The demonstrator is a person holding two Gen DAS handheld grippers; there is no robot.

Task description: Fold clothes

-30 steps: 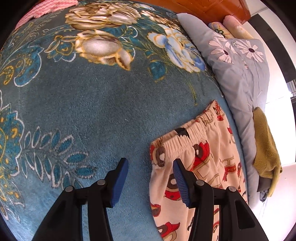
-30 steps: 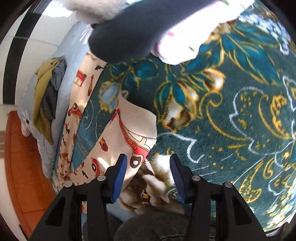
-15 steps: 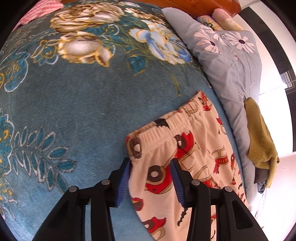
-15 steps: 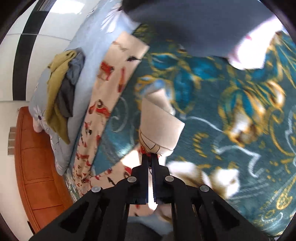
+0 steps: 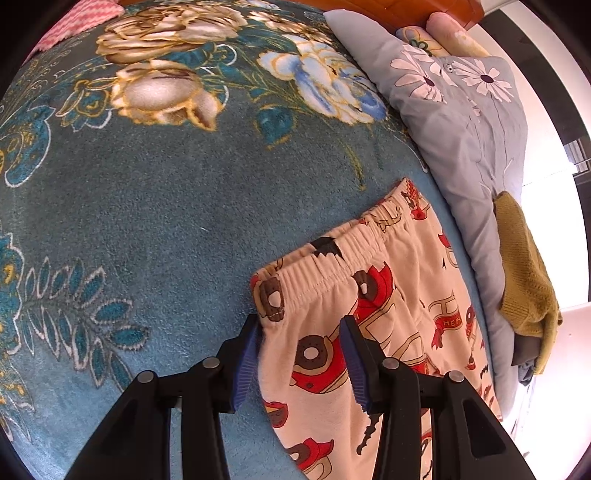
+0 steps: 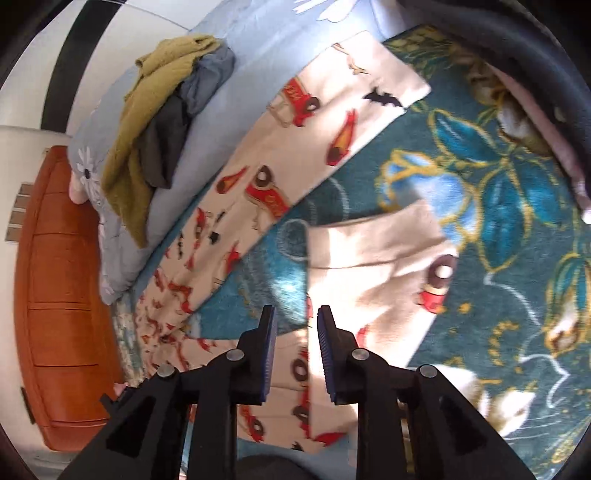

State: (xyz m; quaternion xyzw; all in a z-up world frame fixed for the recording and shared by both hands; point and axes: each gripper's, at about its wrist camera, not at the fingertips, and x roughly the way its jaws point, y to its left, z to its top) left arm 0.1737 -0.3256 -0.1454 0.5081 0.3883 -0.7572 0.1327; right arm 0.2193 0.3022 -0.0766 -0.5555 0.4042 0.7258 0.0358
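Pajama pants (image 5: 388, 314) print reads partly "HER".

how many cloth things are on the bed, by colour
cream printed pants: 1
mustard knit garment: 1
dark grey garment under the mustard one: 1
grey daisy pillow: 1
pink zigzag cloth at the far edge: 1
teal floral blanket under everything: 1
total: 6

Left hand-held gripper (image 5: 299, 354), parted, straddles the pyjama trousers' (image 5: 373, 314) waistband corner.
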